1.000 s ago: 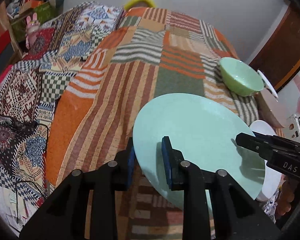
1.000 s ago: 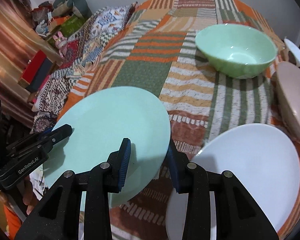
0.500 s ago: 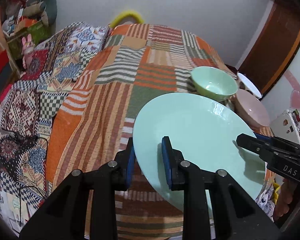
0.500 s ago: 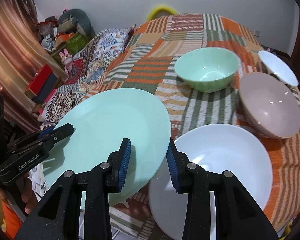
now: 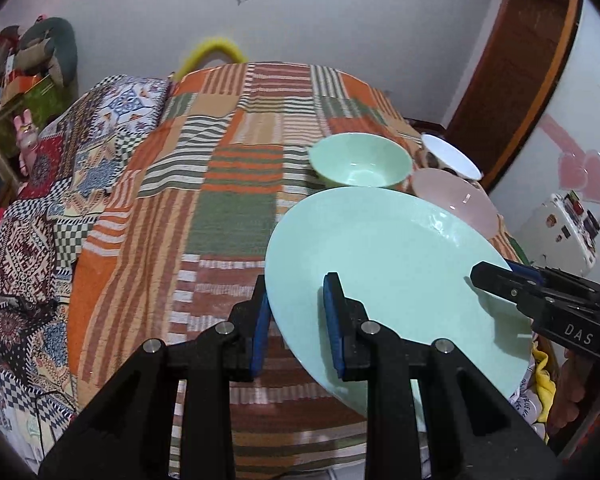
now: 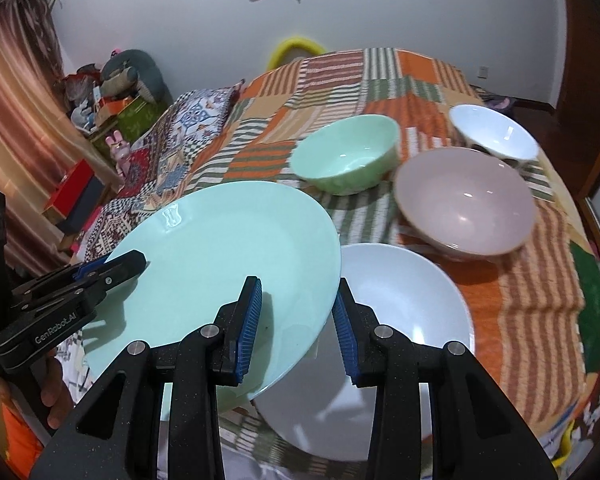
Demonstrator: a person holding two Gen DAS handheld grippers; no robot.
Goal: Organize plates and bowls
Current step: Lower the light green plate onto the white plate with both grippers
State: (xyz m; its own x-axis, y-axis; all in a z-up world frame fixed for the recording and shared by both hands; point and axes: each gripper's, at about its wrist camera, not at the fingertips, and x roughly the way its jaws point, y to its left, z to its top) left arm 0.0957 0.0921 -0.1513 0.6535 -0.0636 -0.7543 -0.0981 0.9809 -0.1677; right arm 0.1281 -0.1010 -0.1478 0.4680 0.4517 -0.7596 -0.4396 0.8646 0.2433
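Mint plate (image 6: 220, 264) pinched at opposite rims by my left tongs (image 5: 296, 320) and right tongs (image 6: 296, 320), lifted, tilted. White plate (image 6: 396, 320) lies just right, beneath its edge; bowls farther right.

mint-green plate (image 6: 228, 264), tilted, raised above the bed, lower centre-left; white plate (image 6: 396, 312) flat beneath its right edge. mint-green bowl (image 6: 346, 154), pink bowl (image 6: 466, 204) and white bowl (image 6: 494, 132) upright, upper right.
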